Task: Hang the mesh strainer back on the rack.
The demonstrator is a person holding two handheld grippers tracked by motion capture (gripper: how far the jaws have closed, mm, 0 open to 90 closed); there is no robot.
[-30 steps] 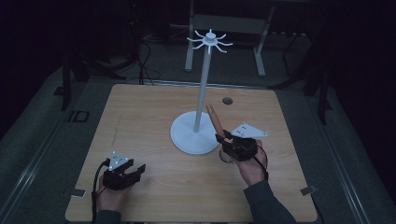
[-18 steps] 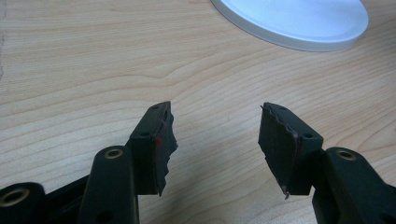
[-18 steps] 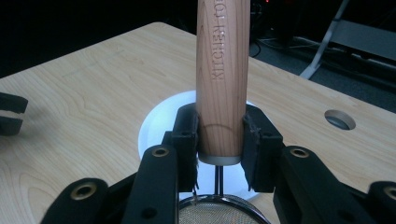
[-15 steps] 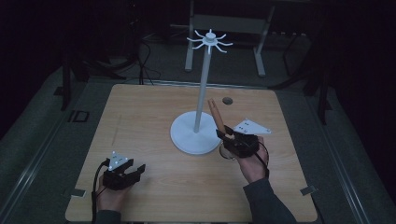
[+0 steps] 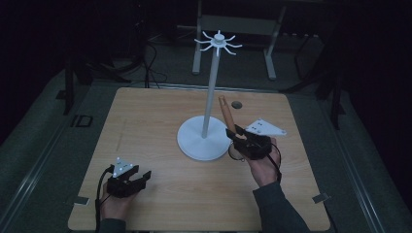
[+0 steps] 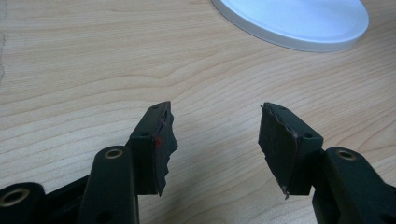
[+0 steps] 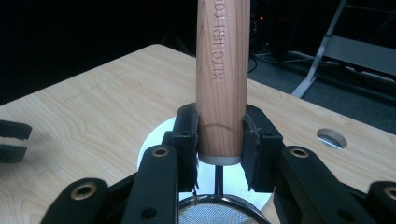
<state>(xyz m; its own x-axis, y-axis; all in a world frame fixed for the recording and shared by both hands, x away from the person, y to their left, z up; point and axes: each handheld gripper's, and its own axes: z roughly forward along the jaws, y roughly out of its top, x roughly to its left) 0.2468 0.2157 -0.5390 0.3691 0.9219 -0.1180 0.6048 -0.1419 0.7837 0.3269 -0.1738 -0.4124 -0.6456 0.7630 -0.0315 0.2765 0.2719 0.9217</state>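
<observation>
A white hook stand (image 5: 210, 97) rises from a round base (image 5: 203, 141) at the table's middle, with a ring of hooks (image 5: 218, 42) at its top. My right gripper (image 5: 237, 138) is just right of the base, shut on the wooden handle (image 5: 226, 114) of a small mesh strainer (image 5: 236, 153). The handle points up and away while the mesh hangs low near the hand. In the right gripper view the handle (image 7: 222, 70) stands clamped in the right gripper (image 7: 220, 116), above the mesh (image 7: 217, 212). My left gripper (image 5: 141, 178) rests open at the front left, and the left gripper (image 6: 215, 112) holds nothing.
A small round hole (image 5: 236, 104) sits in the tabletop behind the stand. The stand's base (image 6: 294, 21) lies ahead of the left jaws. Dark floor and metal frame legs (image 5: 272, 53) lie beyond the table's far edge.
The right gripper has tipped the wooden handle a little more upright, its tip rising. The left gripper has stayed put.
</observation>
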